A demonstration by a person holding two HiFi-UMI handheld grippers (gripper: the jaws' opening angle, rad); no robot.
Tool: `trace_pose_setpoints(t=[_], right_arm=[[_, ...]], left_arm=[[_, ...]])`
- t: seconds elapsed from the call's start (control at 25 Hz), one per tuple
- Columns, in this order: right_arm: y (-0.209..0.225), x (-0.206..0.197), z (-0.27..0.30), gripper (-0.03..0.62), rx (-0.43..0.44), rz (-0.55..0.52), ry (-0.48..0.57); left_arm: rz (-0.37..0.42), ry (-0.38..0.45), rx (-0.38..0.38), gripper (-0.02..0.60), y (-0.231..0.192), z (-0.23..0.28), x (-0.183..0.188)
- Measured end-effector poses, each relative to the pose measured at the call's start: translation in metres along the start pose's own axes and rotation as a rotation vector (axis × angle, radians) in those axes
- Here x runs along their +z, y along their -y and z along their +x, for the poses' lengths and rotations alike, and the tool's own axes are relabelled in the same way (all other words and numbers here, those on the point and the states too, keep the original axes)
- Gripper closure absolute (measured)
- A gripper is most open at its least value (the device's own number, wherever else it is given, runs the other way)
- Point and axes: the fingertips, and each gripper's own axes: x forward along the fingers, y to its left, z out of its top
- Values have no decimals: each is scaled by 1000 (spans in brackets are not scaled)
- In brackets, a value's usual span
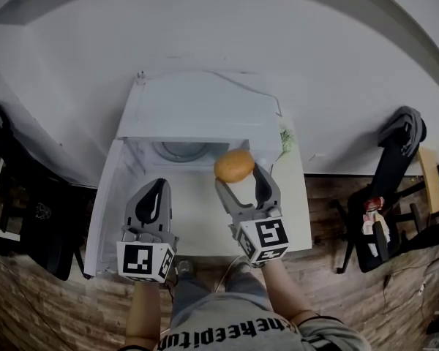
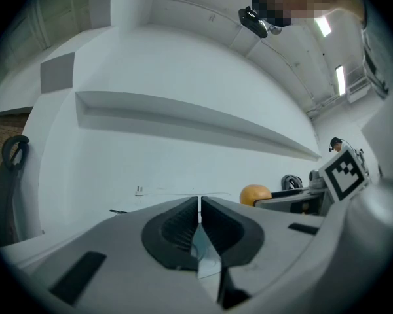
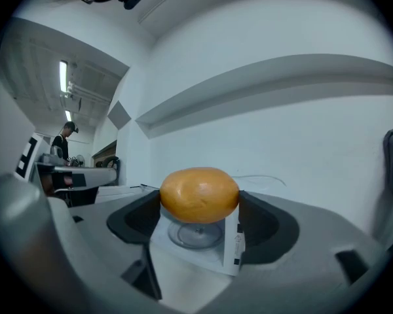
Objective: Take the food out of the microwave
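A white microwave [image 1: 197,104] stands below me with its door [image 1: 197,218] folded down flat and its glass turntable [image 1: 181,152] bare inside. My right gripper [image 1: 238,172] is shut on a round orange-brown piece of food [image 1: 234,165], held above the door just in front of the opening. In the right gripper view the food [image 3: 199,193] sits squeezed between both pads, with the turntable visible under it. My left gripper [image 1: 155,190] hovers over the door's left half, shut with nothing in it; its jaws meet in the left gripper view [image 2: 200,205], where the food [image 2: 255,193] shows to the right.
The microwave sits on a small white table against a white wall. A green-and-white object [image 1: 285,141] lies beside its right side. A black stand [image 1: 395,167] is on the wooden floor at right, dark furniture [image 1: 7,174] at left. A person [image 3: 65,136] stands far off.
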Motion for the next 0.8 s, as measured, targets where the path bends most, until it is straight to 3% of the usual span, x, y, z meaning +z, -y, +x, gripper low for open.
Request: trace_pose_setpoints(t=[0.8], right_arm=[[30, 32, -46, 218, -125, -22, 65]], left_arm=[[14, 24, -45, 568, 19, -6, 18]])
